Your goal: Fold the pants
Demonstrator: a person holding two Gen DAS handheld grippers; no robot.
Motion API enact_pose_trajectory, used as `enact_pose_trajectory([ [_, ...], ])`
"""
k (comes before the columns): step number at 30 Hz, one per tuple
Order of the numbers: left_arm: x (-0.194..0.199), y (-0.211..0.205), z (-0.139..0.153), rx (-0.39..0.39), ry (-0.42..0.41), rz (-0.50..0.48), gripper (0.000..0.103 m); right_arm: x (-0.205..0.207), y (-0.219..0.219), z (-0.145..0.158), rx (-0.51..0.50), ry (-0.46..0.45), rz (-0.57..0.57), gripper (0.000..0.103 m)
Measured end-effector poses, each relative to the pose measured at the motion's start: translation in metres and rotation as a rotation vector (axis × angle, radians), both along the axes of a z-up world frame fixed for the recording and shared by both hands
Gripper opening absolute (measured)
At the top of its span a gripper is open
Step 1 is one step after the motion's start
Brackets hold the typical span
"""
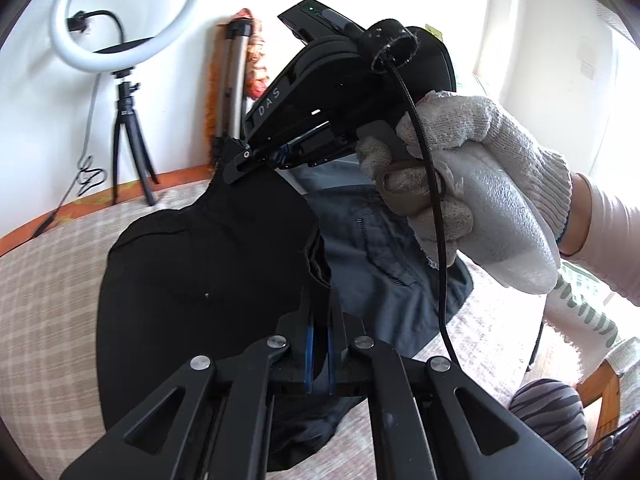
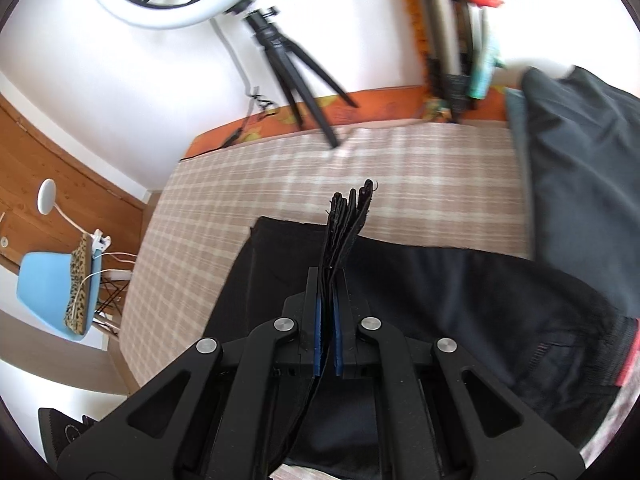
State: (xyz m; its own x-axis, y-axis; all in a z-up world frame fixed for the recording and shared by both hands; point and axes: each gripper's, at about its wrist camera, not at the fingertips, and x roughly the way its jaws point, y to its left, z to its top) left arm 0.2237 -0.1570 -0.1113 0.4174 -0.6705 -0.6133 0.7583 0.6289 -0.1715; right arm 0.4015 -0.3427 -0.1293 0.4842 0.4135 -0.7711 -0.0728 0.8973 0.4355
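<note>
Both claws clamped on the black pants [image 1: 208,280]: left claw [image 1: 320,320] pinches an edge, right claw [image 2: 328,280] grips stacked hem layers. Fabric drapes below onto the checked bed [image 2: 280,168]. Risk: layers slipping from the pads, spoiling alignment; grey garment [image 1: 380,240] alongside may snag.

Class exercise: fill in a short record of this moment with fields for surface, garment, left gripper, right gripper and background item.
surface: checked cloth on a bed
garment: black pants, partly lifted
left gripper: shut on the pants fabric
right gripper: shut on a bunched pants edge
other garment: grey-blue clothing under the pants
background item: ring light on a tripod
</note>
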Motion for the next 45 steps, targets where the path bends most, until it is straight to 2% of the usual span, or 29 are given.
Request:
enact_pose_trajectory([
  [9,-0.015,-0.065,-0.012,0.035,0.026,-0.101,0.002,-0.025,-0.059,-0.017,-0.013,0.013,-0.066,0.005],
  [20,-0.03,-0.113,-0.025,0.063,0.031,-0.176,0.002,-0.045,-0.116,-0.024,-0.02,-0.007,-0.134,0.005],
  [26,-0.032,-0.138,-0.036,0.084,0.056,-0.205,0.002,-0.05,-0.141,-0.047,-0.021,0.02,-0.175,0.005],
  [38,-0.023,-0.152,-0.049,0.116,0.135,-0.188,0.002,-0.044,-0.146,-0.063,-0.075,0.016,-0.163,0.005],
  [45,-0.03,-0.149,-0.052,0.149,0.184,-0.199,0.003,-0.046,-0.14,-0.057,-0.166,-0.009,-0.153,0.005],
])
